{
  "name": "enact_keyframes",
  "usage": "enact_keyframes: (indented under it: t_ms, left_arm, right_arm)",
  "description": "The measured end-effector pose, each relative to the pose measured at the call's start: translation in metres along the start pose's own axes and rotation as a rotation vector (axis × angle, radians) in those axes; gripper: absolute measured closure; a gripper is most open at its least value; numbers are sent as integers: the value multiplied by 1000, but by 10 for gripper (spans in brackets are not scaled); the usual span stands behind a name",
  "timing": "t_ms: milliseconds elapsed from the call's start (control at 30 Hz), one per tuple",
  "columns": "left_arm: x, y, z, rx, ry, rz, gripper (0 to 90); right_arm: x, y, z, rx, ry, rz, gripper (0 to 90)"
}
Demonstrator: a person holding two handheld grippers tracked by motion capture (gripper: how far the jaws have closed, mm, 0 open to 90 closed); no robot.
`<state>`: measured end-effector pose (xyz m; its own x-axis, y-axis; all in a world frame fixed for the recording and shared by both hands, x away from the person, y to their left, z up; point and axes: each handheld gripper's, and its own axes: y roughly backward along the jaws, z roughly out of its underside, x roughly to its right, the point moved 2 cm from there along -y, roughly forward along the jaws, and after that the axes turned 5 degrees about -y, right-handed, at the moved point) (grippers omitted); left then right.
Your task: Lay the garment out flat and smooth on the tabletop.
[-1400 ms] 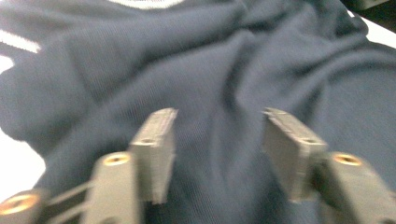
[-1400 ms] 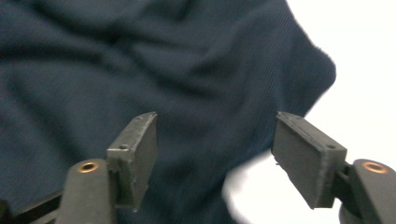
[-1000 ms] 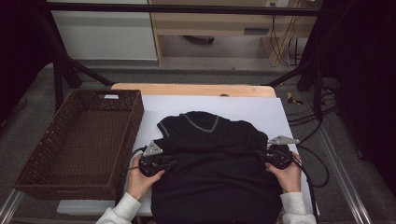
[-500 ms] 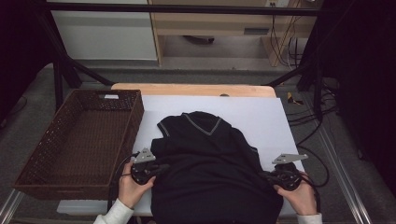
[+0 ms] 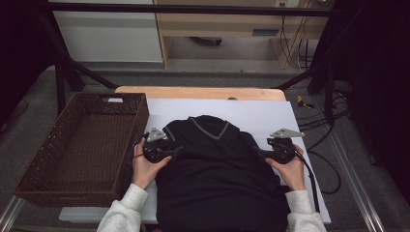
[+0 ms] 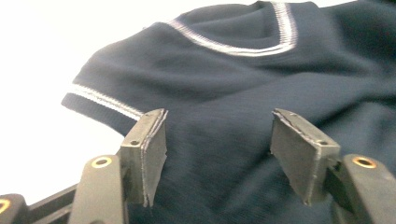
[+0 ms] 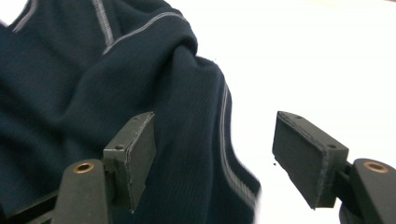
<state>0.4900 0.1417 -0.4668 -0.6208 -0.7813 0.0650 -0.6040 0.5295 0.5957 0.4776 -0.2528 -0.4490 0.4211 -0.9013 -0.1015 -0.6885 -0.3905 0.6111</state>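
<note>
Nearby, off the left edge of the table [image 5: 309,125], a brown wicker basket [image 5: 29,181] with nothing visible in it, its right wall just beside the left gripper [image 5: 170,152]. Beyond the far edge, a strip of bare wood, then shelving and a tangle of cables [image 5: 333,125] on the floor at the right. Nothing lying between either gripper and the garment.

Spread over the white sheet at the middle of the table, a dark navy sweater [image 5: 217,169] with pale trim at its V-neck, collar toward the far edge, hem hanging over the near edge. Left gripper at the sweater's left shoulder, jaws just opened and standing well apart, fabric showing between them in the left gripper view [image 6: 219,154] but the pads not pressing on it; striped armhole edge just to the left of the jaws. Right gripper [image 5: 265,155] at the sweater's right side, jaws likewise just opened wide, gripping nothing; in the right gripper view [image 7: 212,163] the sweater's striped edge running between the jaws, white sheet under the outer one.
</note>
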Motion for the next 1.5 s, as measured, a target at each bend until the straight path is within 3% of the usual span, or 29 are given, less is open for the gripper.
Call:
enact_keyframes:
  t_ms: [100,133,167,200,233,267,300,367,433,467,500,533,567,600,700,733,833,900,967,1000,1033,1067,1167,1200,1300,1333,1400,1433,1500]
  left_arm:
    - [-4,-8,4,-20,14,3,403]
    - [-5,-12,8,-27,37,32,512]
    - [-5,-12,8,-27,37,32,591]
    - [-4,-11,10,-43,41,53,655]
    - [-4,-11,10,-43,41,53,740]
    - [-3,-8,10,-57,44,74,815]
    - [-3,-8,10,-57,44,74,846]
    - [0,-2,10,-59,43,90,860]
    - [5,5,11,-65,19,117,863]
    - [13,13,14,-64,-6,145,864]
    - [13,13,14,-64,-6,145,864]
    - [23,22,18,-62,-21,176,864]
    - [23,22,18,-62,-21,176,864]
    - [33,30,22,-77,-46,205,864]
    - [40,36,27,-90,-67,221,862]
    - [42,39,28,-74,-75,211,854]
    - [39,39,26,-56,-72,205,801]
    - [30,37,17,-11,-38,177,693]
    - [27,36,14,4,-41,157,576]
    - [22,32,6,29,-30,122,518]
    - [22,32,6,29,-30,122,465]
    - [17,28,-1,51,-18,87,424]
    - [11,22,-9,65,-8,70,354]
    - [4,16,-16,69,-3,54,297]
    - [-5,8,-20,72,6,24,251]
    - [-14,1,-21,71,27,-2,247]
    - [-17,-3,-21,60,35,-12,246]
    - [-20,-8,-20,41,32,-20,246]
    - [-30,-20,-15,-5,43,-41,244]
  right_arm:
    - [0,-13,-2,-12,-22,-6,370]
    - [-1,-21,-2,-13,-11,-18,540]
    - [-1,-21,-2,-13,-11,-18,540]
    - [-2,-24,-1,-28,-18,-29,760]
    - [-2,-24,-1,-28,-18,-29,760]
    - [-3,-21,-1,-31,-5,-41,848]
    - [-3,-21,-1,-31,-5,-41,848]
    - [-9,-4,-3,-13,46,-51,858]
    - [-12,4,-4,0,67,-63,858]
    - [-21,18,-2,11,108,-99,858]
    - [-21,18,-2,11,108,-99,858]
    - [-33,27,7,-12,143,-146,858]
    - [-33,27,7,-12,143,-146,858]
    - [-44,29,21,-60,183,-181,857]
    - [-52,27,37,-106,201,-199,853]
    - [-55,24,46,-106,179,-226,819]
    - [-56,27,45,-102,162,-234,735]
    - [-52,32,33,-47,132,-227,611]
    - [-46,33,24,0,97,-219,547]
    - [-42,33,21,27,69,-216,530]
    - [-42,33,21,27,69,-216,530]
    - [-35,33,13,75,10,-197,481]
    - [-29,31,8,103,-12,-163,450]
    - [-23,27,4,113,-23,-108,407]
    - [-12,17,1,103,-45,-51,382]
    - [-9,13,2,94,-52,-41,383]
    - [-7,4,4,63,-63,-41,369]
    - [-7,4,4,63,-63,-41,369]
    - [-12,-9,8,10,-42,-59,329]
